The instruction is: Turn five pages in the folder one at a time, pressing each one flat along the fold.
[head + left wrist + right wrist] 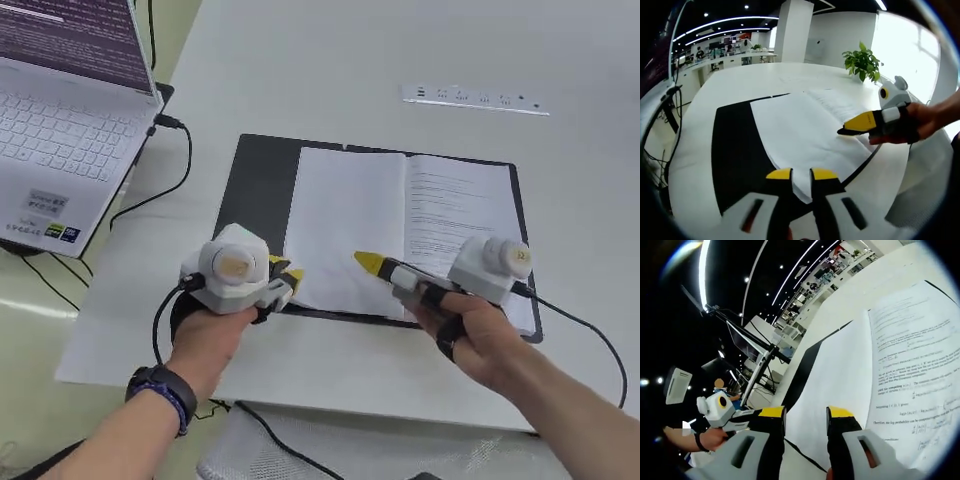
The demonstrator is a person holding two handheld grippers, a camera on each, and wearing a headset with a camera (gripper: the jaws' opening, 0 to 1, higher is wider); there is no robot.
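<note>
Yellow-tipped left gripper (801, 175) barely parted at the white page (345, 230) corner; right gripper (805, 415) wider, empty. The black folder's (255, 185) fold runs away from me.

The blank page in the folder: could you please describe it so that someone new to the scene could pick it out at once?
On the white table, right of the laptop, lies an open black folder. The blank page lies in its middle, with bare black folder to its left and the printed page to its right. Unlike that neighbour, it carries no text.

Left gripper (801, 175) hovers over the folder's (732, 150) blank page (800, 130) corner.
</note>
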